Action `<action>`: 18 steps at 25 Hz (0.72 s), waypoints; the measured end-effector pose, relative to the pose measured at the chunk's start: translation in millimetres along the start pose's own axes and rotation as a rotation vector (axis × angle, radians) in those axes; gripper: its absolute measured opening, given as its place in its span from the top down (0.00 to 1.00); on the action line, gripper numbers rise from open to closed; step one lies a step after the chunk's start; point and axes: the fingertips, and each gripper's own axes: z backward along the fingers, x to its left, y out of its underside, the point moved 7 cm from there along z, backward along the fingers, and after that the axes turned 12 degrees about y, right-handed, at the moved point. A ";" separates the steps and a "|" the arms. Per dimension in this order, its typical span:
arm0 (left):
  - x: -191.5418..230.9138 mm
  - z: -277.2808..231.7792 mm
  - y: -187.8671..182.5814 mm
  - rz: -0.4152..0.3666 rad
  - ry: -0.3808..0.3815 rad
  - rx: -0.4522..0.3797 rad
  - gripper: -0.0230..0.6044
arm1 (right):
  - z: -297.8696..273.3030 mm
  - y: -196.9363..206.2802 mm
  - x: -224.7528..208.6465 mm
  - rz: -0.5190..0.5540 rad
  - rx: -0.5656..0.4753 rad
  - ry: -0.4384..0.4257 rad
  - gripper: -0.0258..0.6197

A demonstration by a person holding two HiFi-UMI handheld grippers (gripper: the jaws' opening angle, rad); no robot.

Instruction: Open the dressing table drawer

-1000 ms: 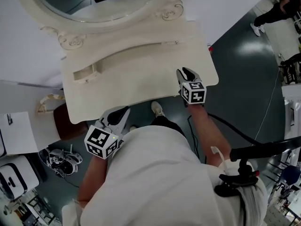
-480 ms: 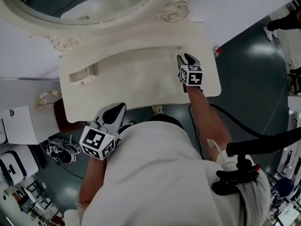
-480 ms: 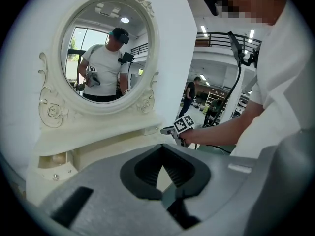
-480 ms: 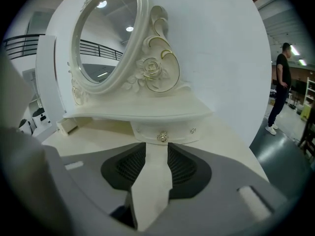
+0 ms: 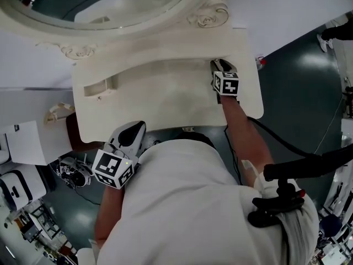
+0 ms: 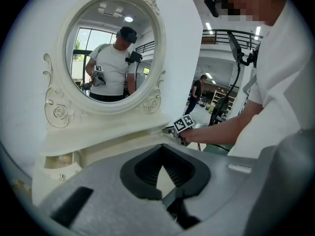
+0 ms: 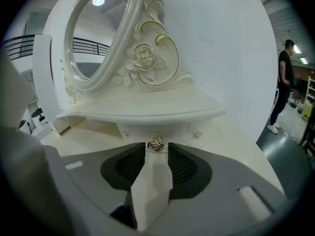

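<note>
Surface: cream dressing table [image 5: 165,101], oval mirror [image 6: 110,48] behind.
Drawer [image 7: 157,131]: small, closed, under right shelf [image 7: 147,113].
Right claw [image 7: 156,152]: jaws opening; drawer knob [image 7: 156,144] between tips, ungripped.
Left claw [image 6: 162,154]: closed, empty, at front edge.

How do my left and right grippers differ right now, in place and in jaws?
Place: the right gripper reaches far across the cream dressing table to the small gold rose-shaped drawer knob. The left gripper hangs by the table's near edge, at nothing.
Jaws: the right gripper's are apart and opening, with the knob at their tips, unpressed. The left gripper's are together and empty.
Both are grey, carry a marker cube and point towards the oval mirror.
</note>
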 end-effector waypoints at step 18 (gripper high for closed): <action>10.7 1.4 0.1 0.005 0.011 0.001 0.96 | -0.9 -0.9 6.1 0.023 0.004 0.030 0.82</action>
